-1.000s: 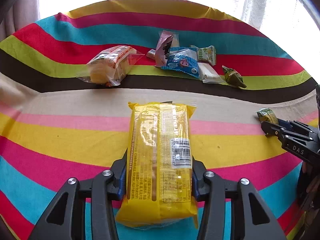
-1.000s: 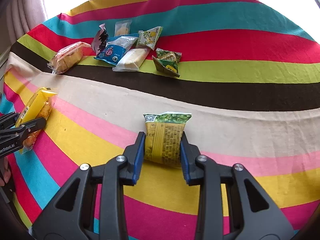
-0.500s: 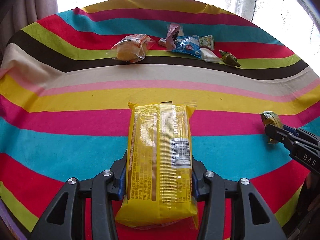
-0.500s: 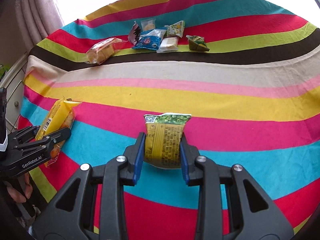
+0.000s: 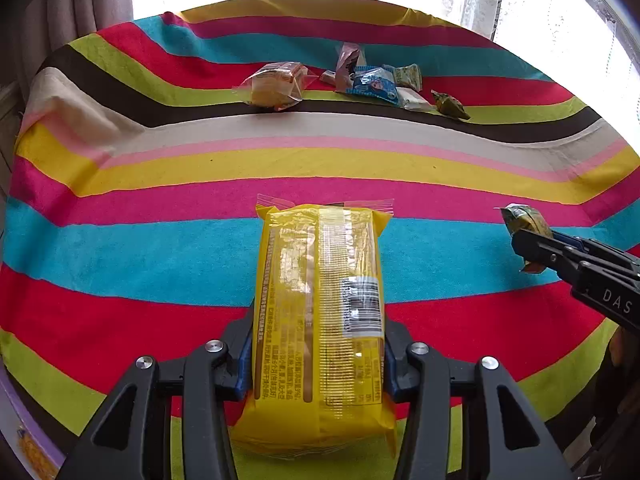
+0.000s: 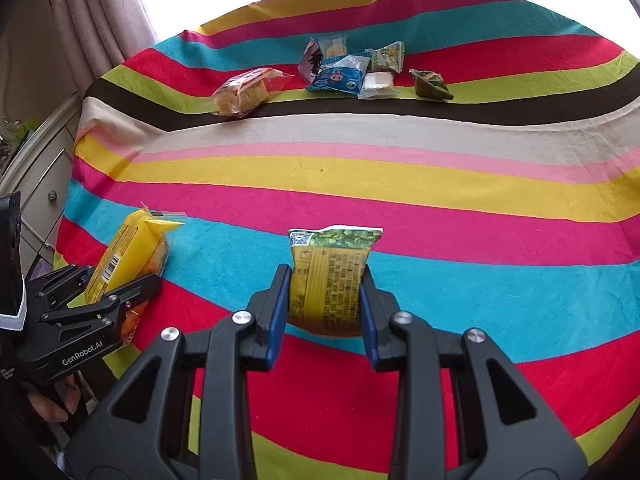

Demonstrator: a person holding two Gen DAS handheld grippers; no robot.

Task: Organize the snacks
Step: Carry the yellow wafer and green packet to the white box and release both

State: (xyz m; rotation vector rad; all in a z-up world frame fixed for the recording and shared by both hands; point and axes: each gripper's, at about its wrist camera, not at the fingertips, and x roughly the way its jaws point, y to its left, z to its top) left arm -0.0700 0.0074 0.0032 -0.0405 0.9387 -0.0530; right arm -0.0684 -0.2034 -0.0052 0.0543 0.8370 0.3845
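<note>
My left gripper [image 5: 318,354] is shut on a long yellow snack packet [image 5: 320,320], held above the striped cloth [image 5: 160,248]. The same packet [image 6: 128,256] shows at the left of the right wrist view, clamped in the left gripper [image 6: 120,292]. My right gripper [image 6: 325,300] is shut on a small green-and-yellow snack pouch [image 6: 330,276]; that pouch [image 5: 524,220] also appears at the right edge of the left wrist view. A cluster of small snacks [image 5: 380,82] lies far back on the cloth, beside a clear bag of cakes [image 5: 274,86].
The striped cloth covers a table whose far edge meets a bright window. A curtain [image 6: 92,20] and a white drawer cabinet [image 6: 36,176] stand at the left. A hand [image 6: 52,400] grips the left tool. A green triangular packet [image 6: 432,84] lies right of the cluster.
Both grippers have pulled back toward the near edge of the table with their packets still clamped; the snack cluster now looks farther away and more of the cloth shows.
</note>
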